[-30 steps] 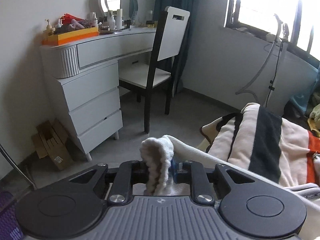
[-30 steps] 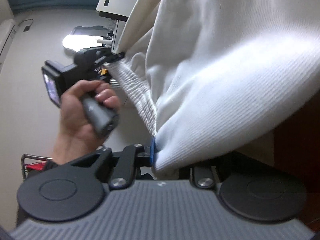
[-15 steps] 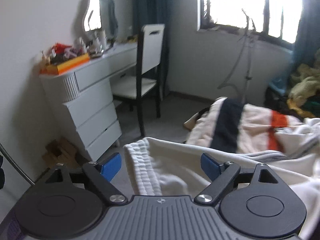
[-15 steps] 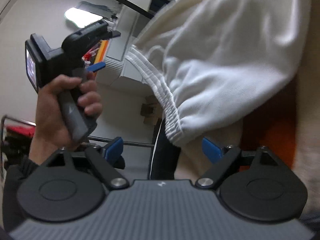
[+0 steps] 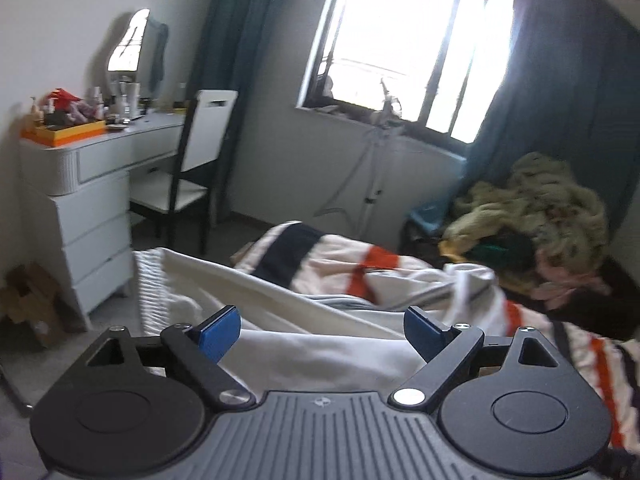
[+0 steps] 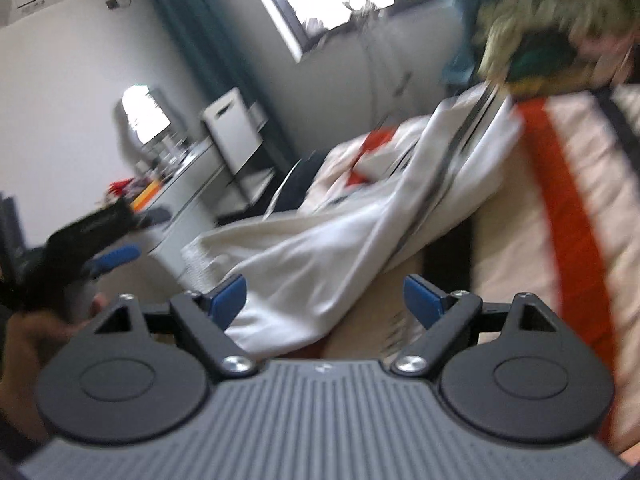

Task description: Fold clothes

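Observation:
A white garment point(image 5: 304, 344) with a ribbed elastic waistband point(image 5: 150, 280) lies spread on the striped blanket point(image 5: 384, 260). My left gripper point(image 5: 320, 330) hangs open just above it, with nothing between its blue pads. In the right wrist view the same white garment point(image 6: 304, 256) stretches away over the striped blanket point(image 6: 560, 184). My right gripper point(image 6: 326, 300) is open too, its left pad close to the cloth's near edge. The left gripper point(image 6: 108, 256) shows at the far left there, held by a hand point(image 6: 28, 332).
A white dresser point(image 5: 92, 200) with clutter on top and a chair point(image 5: 196, 168) stand at the left by the wall. A pile of other clothes point(image 5: 532, 208) sits at the bed's far right. A window point(image 5: 408, 40) and a stand point(image 5: 372, 176) are behind.
Both grippers were shut on the garment's waistband a second ago; both have let go and opened. The garment has dropped onto the blanket, and both grippers have pulled back.

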Demonstrator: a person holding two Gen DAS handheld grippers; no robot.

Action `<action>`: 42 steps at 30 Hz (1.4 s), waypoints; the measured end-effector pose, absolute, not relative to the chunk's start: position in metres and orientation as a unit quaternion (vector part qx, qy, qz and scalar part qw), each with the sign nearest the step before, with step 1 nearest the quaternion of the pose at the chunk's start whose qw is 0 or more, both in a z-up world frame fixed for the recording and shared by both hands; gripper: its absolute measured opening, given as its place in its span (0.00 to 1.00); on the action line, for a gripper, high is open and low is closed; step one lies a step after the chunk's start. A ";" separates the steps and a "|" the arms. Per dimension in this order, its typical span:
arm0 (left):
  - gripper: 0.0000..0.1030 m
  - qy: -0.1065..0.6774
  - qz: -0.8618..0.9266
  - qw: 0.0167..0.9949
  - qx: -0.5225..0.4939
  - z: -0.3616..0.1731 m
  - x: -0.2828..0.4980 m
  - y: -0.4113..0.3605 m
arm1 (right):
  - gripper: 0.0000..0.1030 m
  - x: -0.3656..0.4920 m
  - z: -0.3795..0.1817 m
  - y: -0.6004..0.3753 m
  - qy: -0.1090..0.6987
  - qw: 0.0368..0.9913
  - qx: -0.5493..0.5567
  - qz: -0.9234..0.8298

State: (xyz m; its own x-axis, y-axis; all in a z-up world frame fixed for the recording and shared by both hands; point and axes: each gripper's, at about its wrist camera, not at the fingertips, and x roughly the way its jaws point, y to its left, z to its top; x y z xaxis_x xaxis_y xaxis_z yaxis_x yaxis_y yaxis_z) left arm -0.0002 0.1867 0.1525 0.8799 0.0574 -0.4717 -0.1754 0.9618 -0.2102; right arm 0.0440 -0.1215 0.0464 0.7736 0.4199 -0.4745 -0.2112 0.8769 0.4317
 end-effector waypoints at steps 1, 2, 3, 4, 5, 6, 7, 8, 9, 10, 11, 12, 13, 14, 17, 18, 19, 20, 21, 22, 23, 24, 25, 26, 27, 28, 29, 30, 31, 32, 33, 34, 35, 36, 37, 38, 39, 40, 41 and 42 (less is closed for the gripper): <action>0.87 0.234 0.054 0.963 -0.125 0.156 -0.006 0.177 | 0.85 0.039 0.052 -0.128 0.284 0.929 0.176 0.162; 0.87 0.232 0.050 0.964 -0.118 0.160 -0.011 0.166 | 0.85 0.035 0.057 -0.135 0.277 0.933 0.172 0.153; 0.87 0.230 0.046 0.966 -0.111 0.164 -0.015 0.156 | 0.85 0.030 0.062 -0.142 0.271 0.937 0.167 0.144; 0.88 0.227 0.044 0.967 -0.106 0.167 -0.019 0.148 | 0.85 0.025 0.067 -0.149 0.264 0.941 0.163 0.135; 0.88 0.225 0.040 0.968 -0.106 0.172 -0.023 0.139 | 0.85 0.020 0.073 -0.156 0.258 0.945 0.159 0.126; 0.88 0.223 0.033 0.968 -0.108 0.176 -0.028 0.132 | 0.85 0.016 0.078 -0.163 0.251 0.948 0.154 0.117; 0.89 0.221 0.027 0.969 -0.111 0.180 -0.032 0.125 | 0.85 0.011 0.083 -0.169 0.245 0.952 0.150 0.108; 0.90 0.222 0.022 0.969 -0.107 0.183 -0.035 0.116 | 0.85 0.007 0.087 -0.174 0.240 0.954 0.148 0.100; 0.90 0.223 0.018 0.969 -0.102 0.187 -0.039 0.108 | 0.85 0.003 0.090 -0.177 0.236 0.956 0.150 0.092; 0.90 0.226 0.018 0.970 -0.093 0.189 -0.042 0.099 | 0.85 0.000 0.092 -0.178 0.232 0.957 0.153 0.086; 0.90 0.229 0.019 0.969 -0.087 0.191 -0.044 0.091 | 0.85 -0.002 0.094 -0.177 0.230 0.957 0.155 0.082; 0.90 0.232 0.020 0.969 -0.081 0.193 -0.046 0.084 | 0.85 -0.003 0.095 -0.175 0.228 0.959 0.150 0.079; 0.91 0.233 0.014 0.969 -0.077 0.193 -0.047 0.077 | 0.85 -0.004 0.097 -0.171 0.226 0.961 0.138 0.075; 0.91 0.235 0.007 0.969 -0.076 0.192 -0.048 0.072 | 0.85 -0.005 0.099 -0.168 0.222 0.965 0.124 0.070; 0.92 0.249 -0.005 0.965 -0.083 0.183 -0.045 0.064 | 0.85 -0.008 0.099 -0.160 0.214 0.971 0.088 0.057; 0.92 0.252 -0.009 0.964 -0.088 0.178 -0.042 0.064 | 0.85 -0.007 0.097 -0.158 0.217 0.971 0.085 0.059; 0.92 0.254 -0.012 0.963 -0.092 0.173 -0.039 0.063 | 0.85 -0.005 0.096 -0.157 0.223 0.969 0.085 0.066; 0.92 0.257 -0.016 0.961 -0.097 0.169 -0.036 0.063 | 0.85 -0.003 0.094 -0.155 0.227 0.967 0.084 0.077; 0.92 0.260 -0.016 0.960 -0.100 0.164 -0.030 0.064 | 0.84 -0.001 0.093 -0.155 0.227 0.966 0.084 0.086; 0.92 0.263 -0.016 0.959 -0.104 0.159 -0.024 0.065 | 0.84 0.000 0.093 -0.154 0.224 0.967 0.086 0.091; 0.92 0.266 -0.016 0.958 -0.107 0.154 -0.018 0.066 | 0.84 0.001 0.093 -0.154 0.220 0.967 0.087 0.097; 0.92 0.267 -0.011 0.957 -0.112 0.149 -0.009 0.067 | 0.84 0.002 0.092 -0.153 0.217 0.967 0.089 0.102; 0.93 0.267 -0.006 0.957 -0.116 0.144 0.000 0.069 | 0.84 0.004 0.092 -0.153 0.215 0.967 0.091 0.105; 0.93 0.267 -0.001 0.956 -0.121 0.140 0.009 0.070 | 0.84 0.008 0.092 -0.154 0.214 0.966 0.094 0.106; 0.93 0.267 0.003 0.956 -0.121 0.136 0.019 0.070 | 0.84 0.012 0.092 -0.155 0.213 0.966 0.097 0.106; 0.93 0.267 0.007 0.956 -0.121 0.133 0.030 0.069 | 0.84 0.014 0.091 -0.156 0.210 0.967 0.098 0.106; 0.93 0.268 0.010 0.956 -0.120 0.129 0.040 0.068 | 0.84 0.017 0.090 -0.157 0.204 0.969 0.095 0.105; 0.93 0.268 0.014 0.956 -0.118 0.126 0.050 0.067 | 0.84 0.020 0.087 -0.159 0.196 0.971 0.087 0.103; 0.93 0.269 0.017 0.956 -0.119 0.121 0.062 0.066 | 0.84 0.022 0.083 -0.160 0.188 0.974 0.080 0.101; 0.93 0.269 0.019 0.955 -0.120 0.116 0.074 0.065 | 0.84 0.025 0.079 -0.163 0.181 0.975 0.079 0.099; 0.93 0.271 0.018 0.954 -0.122 0.109 0.087 0.064 | 0.84 0.028 0.073 -0.168 0.175 0.976 0.082 0.097; 0.93 0.275 0.016 0.954 -0.122 0.103 0.099 0.061 | 0.84 0.032 0.067 -0.173 0.170 0.977 0.090 0.094; 0.93 0.280 0.010 0.953 -0.119 0.094 0.111 0.057 | 0.84 0.036 0.061 -0.179 0.167 0.976 0.103 0.090; 0.93 0.284 0.005 0.952 -0.116 0.084 0.124 0.054 | 0.84 0.041 0.055 -0.185 0.165 0.976 0.117 0.086; 0.93 0.287 -0.001 0.951 -0.112 0.072 0.137 0.049 | 0.84 0.047 0.047 -0.192 0.164 0.974 0.131 0.081; 0.93 0.290 -0.006 0.951 -0.108 0.060 0.150 0.044 | 0.84 0.053 0.039 -0.198 0.164 0.973 0.144 0.075; 0.93 0.293 -0.009 0.951 -0.103 0.048 0.163 0.040 | 0.84 0.060 0.030 -0.204 0.167 0.971 0.156 0.067; 0.93 0.296 -0.011 0.950 -0.098 0.036 0.178 0.034 | 0.84 0.067 0.021 -0.210 0.170 0.969 0.167 0.059; 0.93 0.299 -0.013 0.950 -0.091 0.025 0.194 0.029 | 0.84 0.073 0.012 -0.215 0.175 0.967 0.178 0.052; 0.93 0.303 -0.014 0.949 -0.085 0.013 0.211 0.024 | 0.84 0.079 0.003 -0.219 0.180 0.965 0.186 0.049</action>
